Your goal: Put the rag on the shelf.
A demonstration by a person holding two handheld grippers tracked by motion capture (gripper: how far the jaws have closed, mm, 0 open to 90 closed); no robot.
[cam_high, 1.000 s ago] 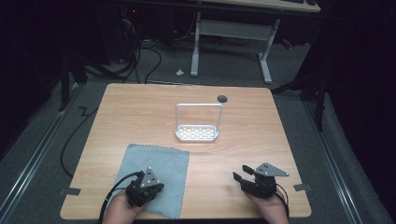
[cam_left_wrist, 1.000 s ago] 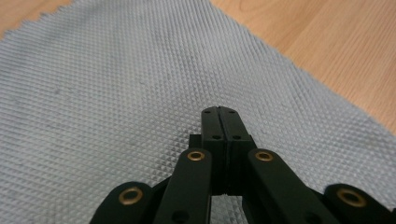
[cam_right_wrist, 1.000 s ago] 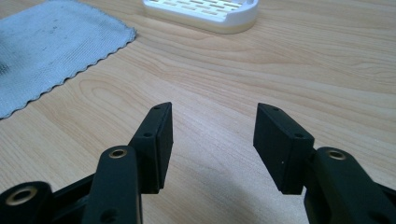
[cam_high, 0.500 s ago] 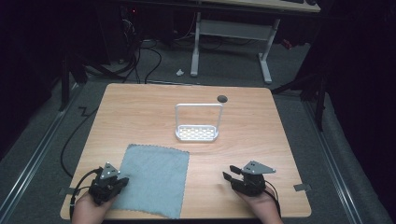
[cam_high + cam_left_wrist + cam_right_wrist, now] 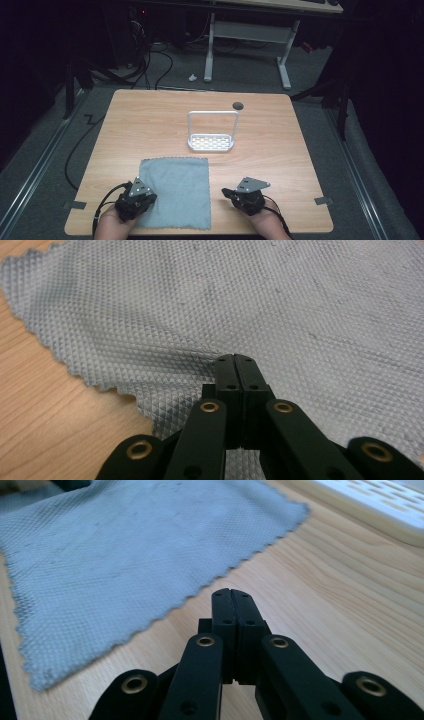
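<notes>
1 grey cloth (image 5: 176, 190), 1 white rack (image 5: 211, 132), 1 table (image 5: 150, 125), 2 claws.

My left gripper (image 5: 134, 199): black body, grey three-cornered plate on top w/ small dark screw dots, black cable looping off the back. Right gripper (image 5: 246, 196): same build, black w/ grey plate, cable trailing by the wrist. Close up on both I see matte black jaws, flat link arms, brass-coloured rivets at the pivots, small black screw holes near the tips. Forearms bare, no sleeves in shot.
</notes>
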